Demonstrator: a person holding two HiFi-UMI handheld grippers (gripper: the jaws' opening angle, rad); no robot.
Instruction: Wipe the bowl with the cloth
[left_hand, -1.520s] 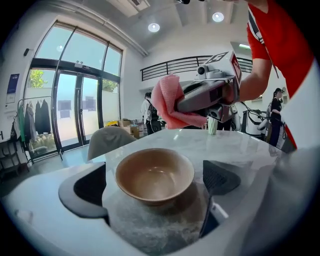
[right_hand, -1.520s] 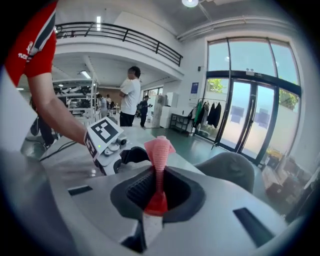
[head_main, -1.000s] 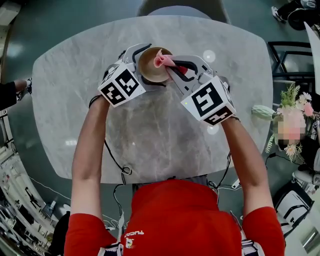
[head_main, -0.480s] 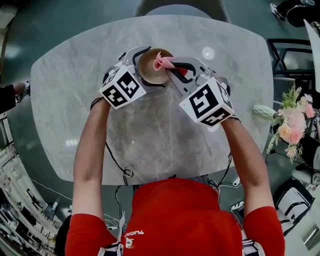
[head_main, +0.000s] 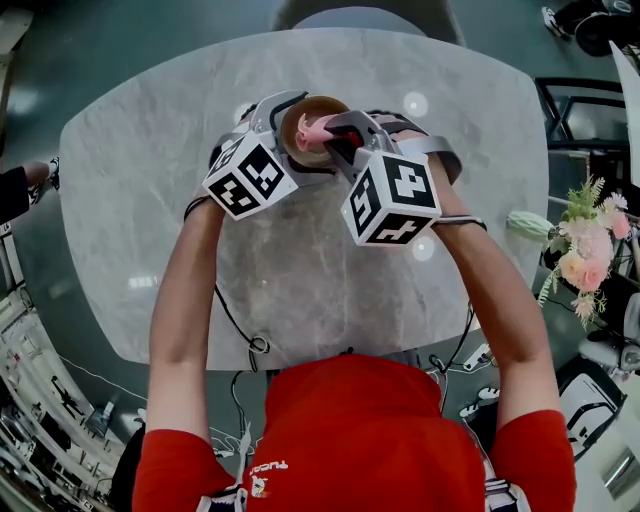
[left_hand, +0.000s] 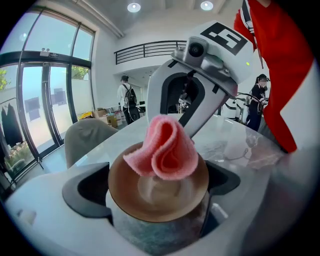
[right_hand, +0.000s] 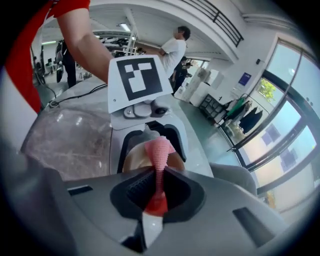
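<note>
Nearest the person in the red shirt (head_main: 370, 430), the right gripper (right_hand: 157, 187) is pressed tight on a pink terry cloth (left_hand: 167, 150), pinching its tail while the folded bulk pokes out at 12 o'clock into the small round tan bowl (left_hand: 130, 185). The left gripper (left_hand: 157, 195) has its 2 jaws clamped on that bowl's outer wall at 9 and 3 o'clock. Both meet over the grey marble table (head_main: 150, 200), toward its 12 o'clock edge. A grey chair back (head_main: 365, 15) stands beyond that edge, and a pink-and-white flower bunch (head_main: 590, 240) lies past the 3 o'clock edge.
</note>
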